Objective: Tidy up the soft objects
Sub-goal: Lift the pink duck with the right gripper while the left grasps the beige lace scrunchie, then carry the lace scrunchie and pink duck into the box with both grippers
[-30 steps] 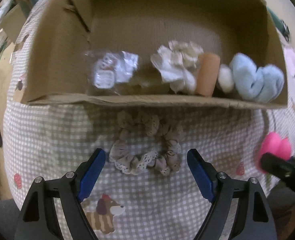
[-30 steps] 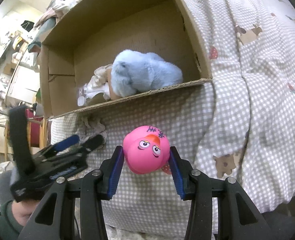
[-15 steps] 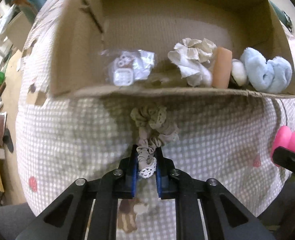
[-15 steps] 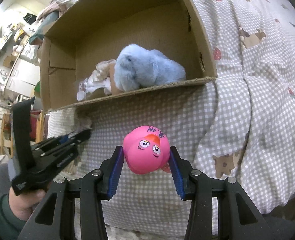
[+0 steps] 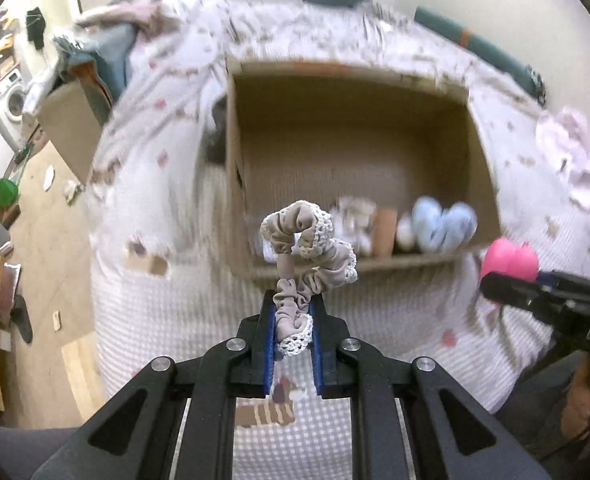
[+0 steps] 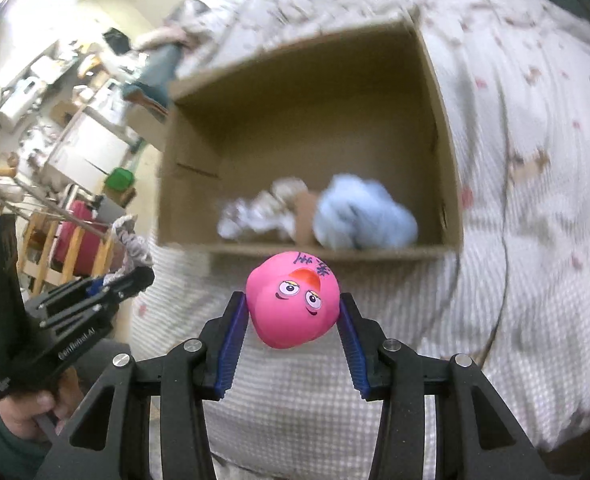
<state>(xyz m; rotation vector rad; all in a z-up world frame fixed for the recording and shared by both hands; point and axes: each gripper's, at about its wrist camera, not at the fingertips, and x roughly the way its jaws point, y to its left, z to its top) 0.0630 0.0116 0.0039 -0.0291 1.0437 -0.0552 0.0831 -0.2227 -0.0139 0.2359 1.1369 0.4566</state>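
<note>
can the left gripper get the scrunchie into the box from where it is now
Probably yes. The left gripper is shut on the scrunchie, lifted before the cardboard box; the box's open top looks unobstructed.

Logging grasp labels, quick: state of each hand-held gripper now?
Left hand-held gripper: closed on the beige scrunchie.
Right hand-held gripper: closed on the pink toy.

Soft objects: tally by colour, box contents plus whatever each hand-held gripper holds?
Beige: 1, scrunchie, in the left hand-held gripper
Pink: 1, toy, in the right hand-held gripper
Light blue: 1, plush, in the box
Cream/white: 2, fabric bundle, small ball
Orange-tan: 1, roll
Total: 6
A blurred whitish item behind the scrunchie is not counted.
</note>
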